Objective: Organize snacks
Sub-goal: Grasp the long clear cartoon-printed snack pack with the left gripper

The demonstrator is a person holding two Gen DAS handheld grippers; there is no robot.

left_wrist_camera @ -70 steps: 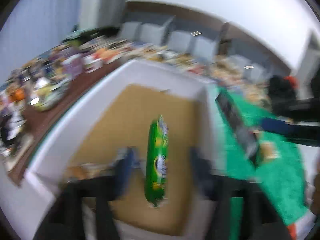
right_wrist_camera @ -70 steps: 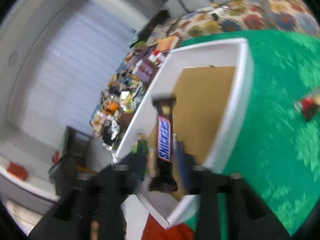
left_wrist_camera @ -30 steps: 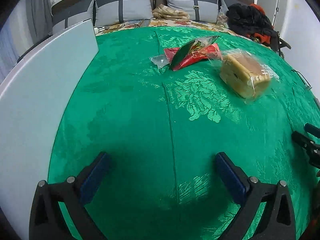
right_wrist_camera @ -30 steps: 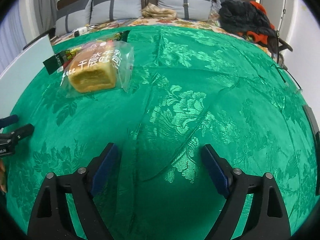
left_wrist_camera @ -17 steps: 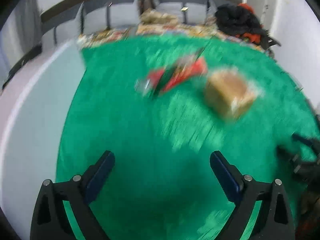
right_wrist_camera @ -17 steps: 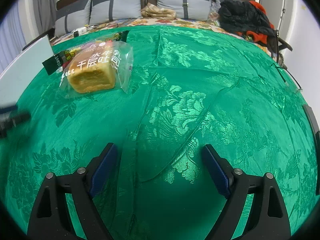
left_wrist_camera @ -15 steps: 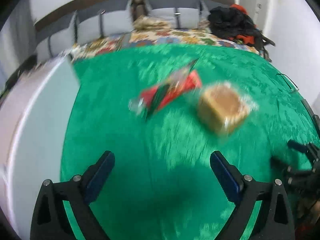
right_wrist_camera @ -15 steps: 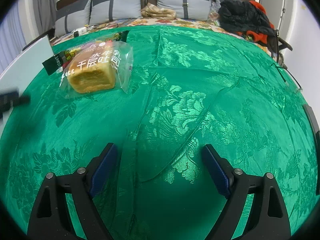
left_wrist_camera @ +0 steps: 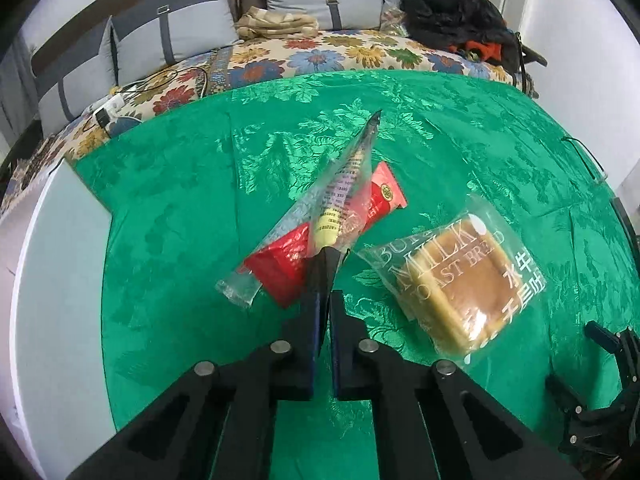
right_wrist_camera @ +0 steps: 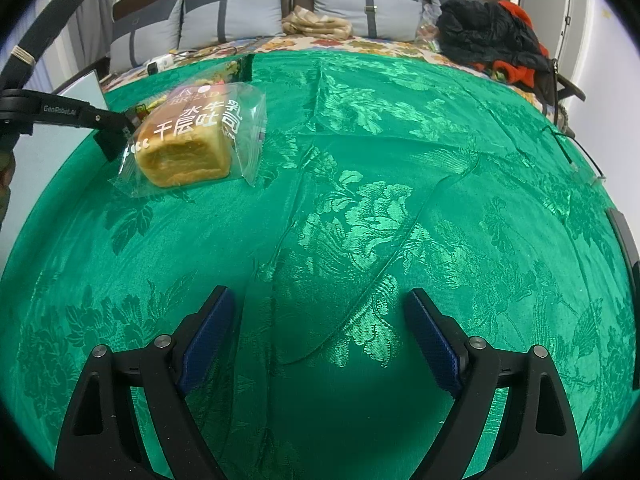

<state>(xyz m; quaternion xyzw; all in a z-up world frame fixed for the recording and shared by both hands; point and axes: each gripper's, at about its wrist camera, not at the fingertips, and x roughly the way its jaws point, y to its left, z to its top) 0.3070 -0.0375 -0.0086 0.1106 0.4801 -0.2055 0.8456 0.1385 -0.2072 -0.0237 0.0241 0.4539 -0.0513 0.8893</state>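
Your left gripper [left_wrist_camera: 325, 258] pinches the red snack packet [left_wrist_camera: 320, 240] on the green desk [left_wrist_camera: 180, 200] beside the milk toast bread [left_wrist_camera: 460, 288]; your right gripper [right_wrist_camera: 320, 340] hangs wide, empty; next, likely lift it toward the white box [left_wrist_camera: 52, 280].

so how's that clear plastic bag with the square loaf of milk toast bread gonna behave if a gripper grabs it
The clear bag of milk toast bread probably squashes easily: the loaf looks soft. Its loose, glossy film juts past the loaf, so a pinch there may slip or let the loaf dangle. It sits flat and boxy on the green tablecloth, so rolling seems unlikely.
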